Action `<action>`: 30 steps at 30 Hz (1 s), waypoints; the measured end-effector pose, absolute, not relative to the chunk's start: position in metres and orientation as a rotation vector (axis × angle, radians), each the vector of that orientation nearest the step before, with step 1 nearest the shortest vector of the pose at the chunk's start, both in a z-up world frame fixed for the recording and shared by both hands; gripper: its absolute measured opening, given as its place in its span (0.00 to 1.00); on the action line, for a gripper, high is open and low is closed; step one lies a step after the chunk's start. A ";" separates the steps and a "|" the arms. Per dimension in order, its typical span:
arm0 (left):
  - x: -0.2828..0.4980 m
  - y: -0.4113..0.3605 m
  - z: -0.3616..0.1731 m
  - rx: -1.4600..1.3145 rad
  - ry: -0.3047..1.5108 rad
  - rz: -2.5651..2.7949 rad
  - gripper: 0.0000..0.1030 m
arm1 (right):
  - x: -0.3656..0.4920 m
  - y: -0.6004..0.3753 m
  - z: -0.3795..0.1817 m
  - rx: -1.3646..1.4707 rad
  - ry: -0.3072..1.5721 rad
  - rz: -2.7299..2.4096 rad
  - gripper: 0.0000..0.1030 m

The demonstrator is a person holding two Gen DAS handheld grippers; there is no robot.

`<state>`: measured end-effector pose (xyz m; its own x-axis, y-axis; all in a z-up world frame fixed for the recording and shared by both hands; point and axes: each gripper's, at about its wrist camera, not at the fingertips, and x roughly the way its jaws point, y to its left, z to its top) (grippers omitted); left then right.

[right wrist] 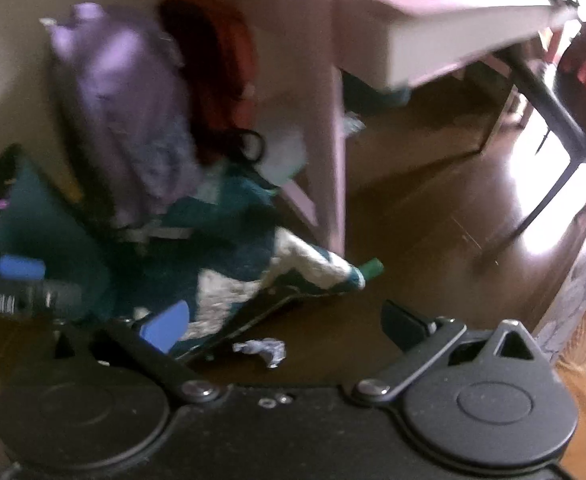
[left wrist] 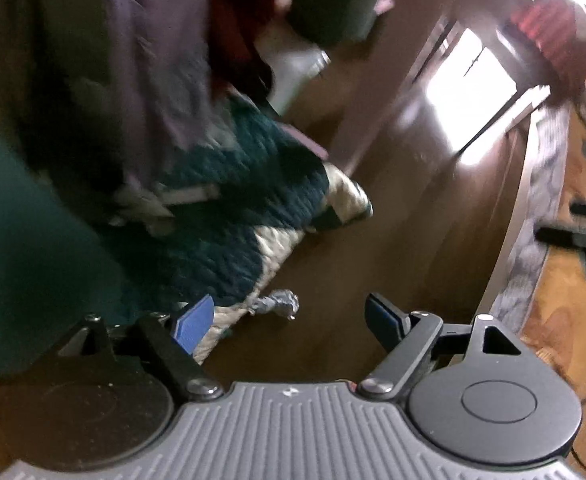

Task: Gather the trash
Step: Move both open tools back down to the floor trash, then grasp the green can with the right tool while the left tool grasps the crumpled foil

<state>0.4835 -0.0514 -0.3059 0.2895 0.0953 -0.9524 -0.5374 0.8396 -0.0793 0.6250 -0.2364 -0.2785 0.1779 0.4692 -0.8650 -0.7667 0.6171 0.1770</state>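
Beside rug (left wrist: 229, 216) — crumpled wrapper (left wrist: 275, 304) on floor (left wrist: 413, 220).

A dark teal and cream quilted blanket (right wrist: 229, 280) lies crumpled on the brown wooden floor (right wrist: 433, 240). A purple fabric bag (right wrist: 133, 120) stands behind it, beside a pale pink table leg (right wrist: 335, 140).

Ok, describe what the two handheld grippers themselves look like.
The left gripper has a ribbed grey body, black round hubs, black linkage arms with silver pivots, and blue finger pads. The right gripper matches, but its body is smooth black.
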 end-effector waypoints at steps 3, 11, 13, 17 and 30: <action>0.497 -0.067 -0.366 -0.360 1.247 0.407 0.80 | 0.649 -0.233 -0.331 -0.293 1.097 0.825 1.00; 0.520 -0.086 -0.519 -0.298 1.341 0.379 0.80 | 0.712 -0.227 -0.483 -0.178 1.148 0.627 1.00; 0.527 -0.088 -0.556 -0.272 1.349 0.375 0.80 | 0.734 -0.225 -0.521 -0.143 1.155 0.570 1.00; 0.540 -0.091 -0.628 -0.253 1.374 0.375 0.80 | 0.782 -0.217 -0.600 -0.067 1.217 0.508 0.99; 0.553 -0.117 -0.805 -0.045 1.436 0.360 0.80 | 0.872 -0.192 -0.790 0.119 1.413 0.320 0.92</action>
